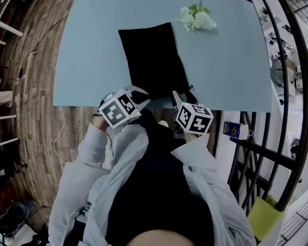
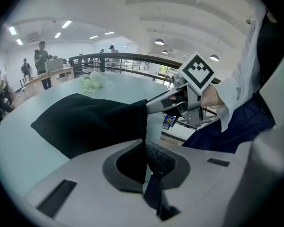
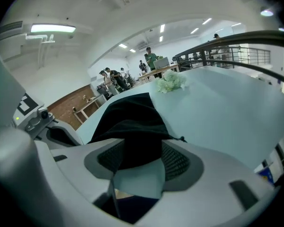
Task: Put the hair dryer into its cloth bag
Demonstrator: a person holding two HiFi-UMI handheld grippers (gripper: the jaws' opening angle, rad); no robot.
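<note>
The black cloth bag, matte, oblong and softly humped, lies on the pale blue table at its near edge, one near corner pinched in the almost closed left gripper, the bulging end filling the wide-set right gripper pad to pad.

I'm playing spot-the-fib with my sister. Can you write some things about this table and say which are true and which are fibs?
1. The bag is black. True.
2. The flowers lie on the floor. False: they lie on the table, past the bag's far end.
3. The left gripper pinches the edge of the bag. True.
4. The table is red. False: it is light blue.
</note>
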